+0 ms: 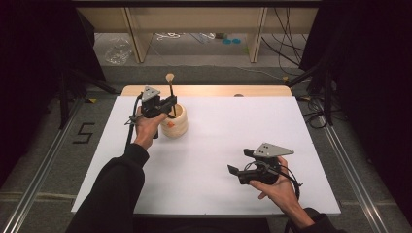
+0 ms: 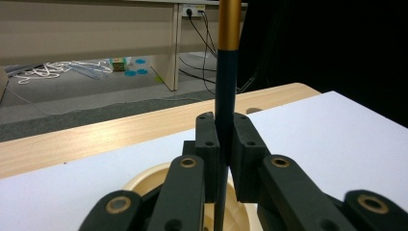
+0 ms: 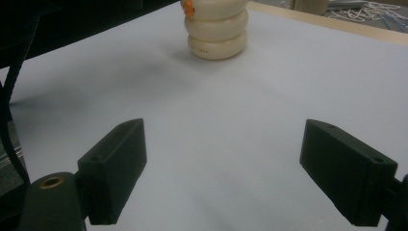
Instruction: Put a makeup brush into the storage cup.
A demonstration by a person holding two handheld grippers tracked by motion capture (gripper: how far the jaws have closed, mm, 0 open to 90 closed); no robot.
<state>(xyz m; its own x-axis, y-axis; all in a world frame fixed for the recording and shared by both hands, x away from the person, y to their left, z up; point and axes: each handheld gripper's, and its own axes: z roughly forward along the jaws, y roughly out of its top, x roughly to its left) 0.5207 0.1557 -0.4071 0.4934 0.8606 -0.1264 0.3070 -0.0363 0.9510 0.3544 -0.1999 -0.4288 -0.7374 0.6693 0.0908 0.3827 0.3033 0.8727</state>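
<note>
A cream ribbed pot (image 1: 175, 122) stands on the white sheet (image 1: 218, 141) at the back left. A slender utensil (image 1: 171, 90) with a dark shaft and a pale wooden top stands upright in it. My left gripper (image 1: 168, 104) is shut on that shaft just above the pot's rim. In the left gripper view the jaws press the dark shaft (image 2: 225, 96) between them, the pot's rim (image 2: 144, 180) lies right below, and the shaft turns golden higher up. My right gripper (image 1: 239, 161) rests open at the front right, nothing between its jaws (image 3: 223, 149); it looks toward the pot (image 3: 217, 29).
A small orange bit (image 3: 189, 6) shows on the pot's side. The wooden table edge (image 1: 209, 90) runs behind the sheet. Beyond it lie floor cables, wooden furniture legs (image 1: 256, 34) and dark curtains at both sides.
</note>
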